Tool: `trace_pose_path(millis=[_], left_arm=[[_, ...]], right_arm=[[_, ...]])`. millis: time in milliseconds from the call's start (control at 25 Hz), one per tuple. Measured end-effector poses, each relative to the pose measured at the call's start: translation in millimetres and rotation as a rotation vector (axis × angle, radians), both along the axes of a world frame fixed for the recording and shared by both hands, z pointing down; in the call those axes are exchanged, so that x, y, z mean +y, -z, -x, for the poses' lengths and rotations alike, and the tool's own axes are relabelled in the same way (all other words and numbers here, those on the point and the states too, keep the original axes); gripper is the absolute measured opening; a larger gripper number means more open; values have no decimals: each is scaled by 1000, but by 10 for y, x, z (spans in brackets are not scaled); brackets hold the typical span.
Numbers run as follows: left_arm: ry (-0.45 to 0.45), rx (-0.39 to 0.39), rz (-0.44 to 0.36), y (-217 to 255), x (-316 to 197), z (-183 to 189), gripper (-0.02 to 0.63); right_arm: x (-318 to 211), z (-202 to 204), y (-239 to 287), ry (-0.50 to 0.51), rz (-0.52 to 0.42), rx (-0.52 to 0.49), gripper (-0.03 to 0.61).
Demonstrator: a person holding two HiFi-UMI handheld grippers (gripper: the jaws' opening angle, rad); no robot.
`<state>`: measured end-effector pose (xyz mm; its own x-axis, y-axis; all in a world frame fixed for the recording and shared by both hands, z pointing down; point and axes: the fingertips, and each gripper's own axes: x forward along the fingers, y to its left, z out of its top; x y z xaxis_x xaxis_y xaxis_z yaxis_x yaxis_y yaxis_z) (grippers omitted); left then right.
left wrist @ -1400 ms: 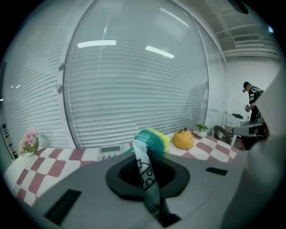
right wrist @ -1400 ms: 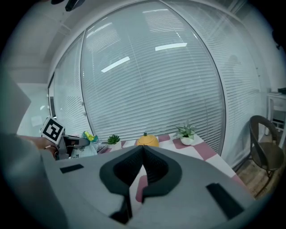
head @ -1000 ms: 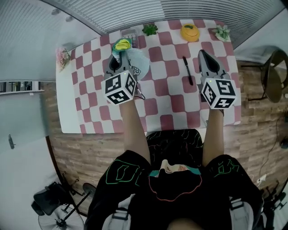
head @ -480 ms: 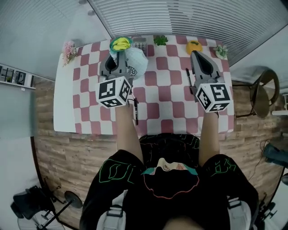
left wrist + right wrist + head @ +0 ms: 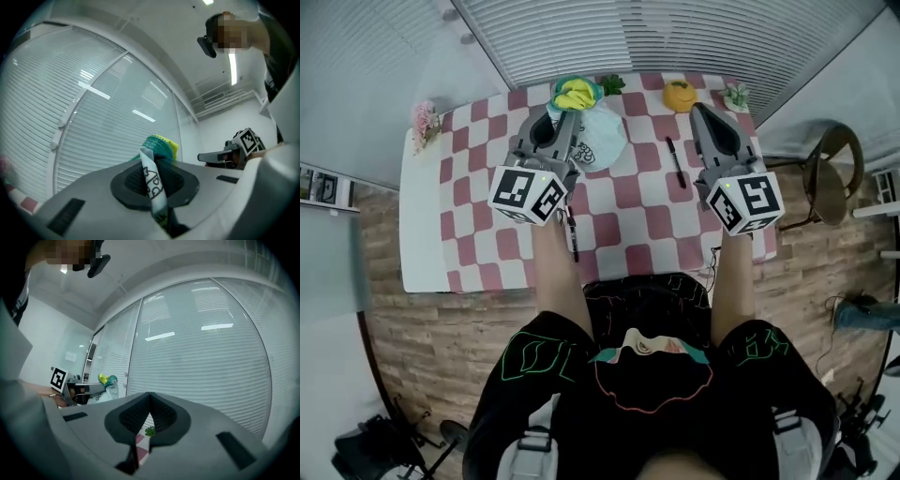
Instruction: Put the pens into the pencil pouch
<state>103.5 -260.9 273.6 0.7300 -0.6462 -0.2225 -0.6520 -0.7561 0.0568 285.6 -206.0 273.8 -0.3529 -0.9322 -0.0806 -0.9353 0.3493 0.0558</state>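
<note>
pale pouch point(image 5: 153, 180), pinched in left gripper point(image 5: 562, 122)

Beyond the pink-checked surface's point(image 5: 623, 202) far edge hang white slatted window blinds point(image 5: 675, 37). A dark round chair point(image 5: 827, 178) stands on brown wood-plank floor point(image 5: 441, 328).

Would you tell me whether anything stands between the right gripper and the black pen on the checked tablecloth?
Nothing visible does; the slim black pen lies uncovered on the pink-checked tablecloth beside the shut, empty right gripper.

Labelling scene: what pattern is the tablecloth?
Tablecloth: pink-and-white checks, clearest in the head view.
</note>
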Motion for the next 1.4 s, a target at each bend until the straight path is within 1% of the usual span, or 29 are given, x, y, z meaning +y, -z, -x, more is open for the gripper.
trace_pose_path(millis=[80,240,280,360,440,520,600,720,800,880,1000,1080,1240,1400], left_arm=[[-81,15,-3,13,90,-139,15],[-195,-4,-28,46,272,-364,15],[-229,-3,-36,60,327,-412,15],[-297,-2,-51,80,438,-497,15],[-357,-6,-68,97,543,-565,15],[-413,-15,-84,114,647,-617,17],[-473,-23,-91,115,753,-662,17],[-557,-34,-92,99,900,-688,18],[-606,-37,-85,93,985,-674,20],[-653,-24,-76,102,1063,-648,20],[-703,1,-61,105,1166,-601,20],[-732,-6,-49,75,1234,-583,20],[-784,-28,-35,34,1330,-571,21],[-776,-36,-23,22,1347,-553,21]], right_arm=[[94,5,74,23,-32,3,-11],[255,-5,207,63,-81,-25,-9],[288,1,226,82,-84,-33,3],[344,45,239,142,-76,-39,83],[394,130,234,216,-57,-27,139],[446,247,220,301,-33,-19,181],[497,360,203,382,-8,-34,217],[582,511,203,506,16,-89,218],[664,600,237,596,14,-130,218],[713,639,268,650,8,-164,218],[744,693,247,711,30,-189,218],[781,803,193,768,60,-179,218],[835,1096,47,876,118,-116,218],[860,1200,28,917,103,-76,207]])
